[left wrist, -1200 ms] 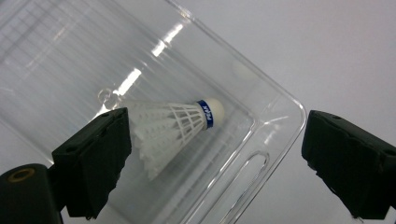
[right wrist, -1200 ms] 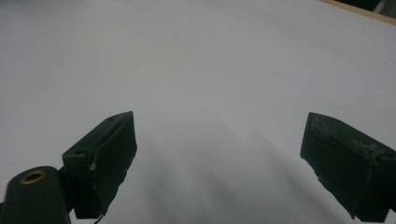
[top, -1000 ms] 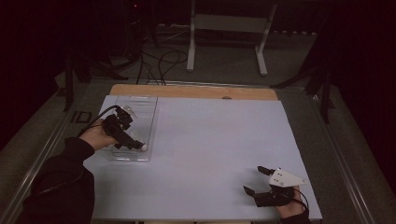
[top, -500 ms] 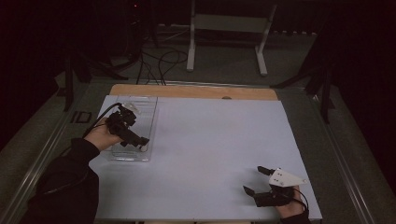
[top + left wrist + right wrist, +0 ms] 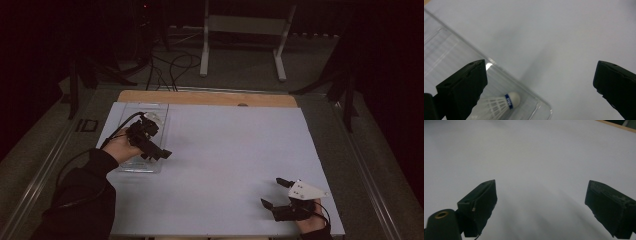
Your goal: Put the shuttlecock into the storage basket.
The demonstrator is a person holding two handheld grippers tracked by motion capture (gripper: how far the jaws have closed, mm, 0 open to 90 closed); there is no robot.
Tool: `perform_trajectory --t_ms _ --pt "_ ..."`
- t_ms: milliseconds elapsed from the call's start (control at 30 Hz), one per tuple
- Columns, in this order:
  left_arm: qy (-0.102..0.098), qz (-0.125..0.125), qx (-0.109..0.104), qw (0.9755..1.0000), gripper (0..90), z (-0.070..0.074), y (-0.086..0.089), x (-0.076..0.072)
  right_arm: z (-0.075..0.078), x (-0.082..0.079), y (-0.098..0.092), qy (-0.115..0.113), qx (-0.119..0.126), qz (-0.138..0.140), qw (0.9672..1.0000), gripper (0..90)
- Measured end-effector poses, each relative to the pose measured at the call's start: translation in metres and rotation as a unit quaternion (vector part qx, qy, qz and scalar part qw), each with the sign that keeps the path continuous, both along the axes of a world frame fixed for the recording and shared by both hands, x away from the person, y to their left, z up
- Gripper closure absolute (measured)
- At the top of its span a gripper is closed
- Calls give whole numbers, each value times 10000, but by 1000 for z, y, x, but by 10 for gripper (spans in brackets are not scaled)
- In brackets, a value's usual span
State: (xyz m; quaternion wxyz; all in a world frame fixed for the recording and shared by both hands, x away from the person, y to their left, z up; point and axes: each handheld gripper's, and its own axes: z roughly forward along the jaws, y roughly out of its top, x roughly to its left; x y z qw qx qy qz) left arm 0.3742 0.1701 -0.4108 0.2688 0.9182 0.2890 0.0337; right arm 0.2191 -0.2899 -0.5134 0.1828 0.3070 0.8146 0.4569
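Shuttlecock [image 5: 504, 105] lies on its side inside the clear plastic tray [image 5: 131, 165], in the corner nearest the left tool per the left gripper view; white feather skirt, white cork tip with a blue band, tip pointing toward the tray's side wall. Not touched by either jaw.

Left tool [image 5: 156, 153]: released, jaws wide apart, nothing between them. In the high view it hangs over the tray's near right corner, hand [image 5: 122, 148] just behind it, jaws aimed toward mid-surface. In the left gripper view one jaw sits over the tray, the other over bare white surface [image 5: 235, 150] beyond the tray's edge.

Right tool [image 5: 280, 194]: released too, jaws spread, empty. It sits low at the near right corner of the surface, well apart from the tray, grey plate on top. Right gripper view has plain white sheet between its jaws, with a wooden edge strip [image 5: 616, 126] at the far corner.
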Motion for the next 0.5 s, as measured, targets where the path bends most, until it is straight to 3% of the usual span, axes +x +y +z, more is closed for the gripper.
perform_trajectory --t_ms 333,500 --pt "95 -141 -55 9998 1 -2 -16 -4 0 0 0 17 9 3 10000 104" --pt "19 -178 -67 9998 1 -4 -24 -6 0 0 0 30 12 2 10000 104"
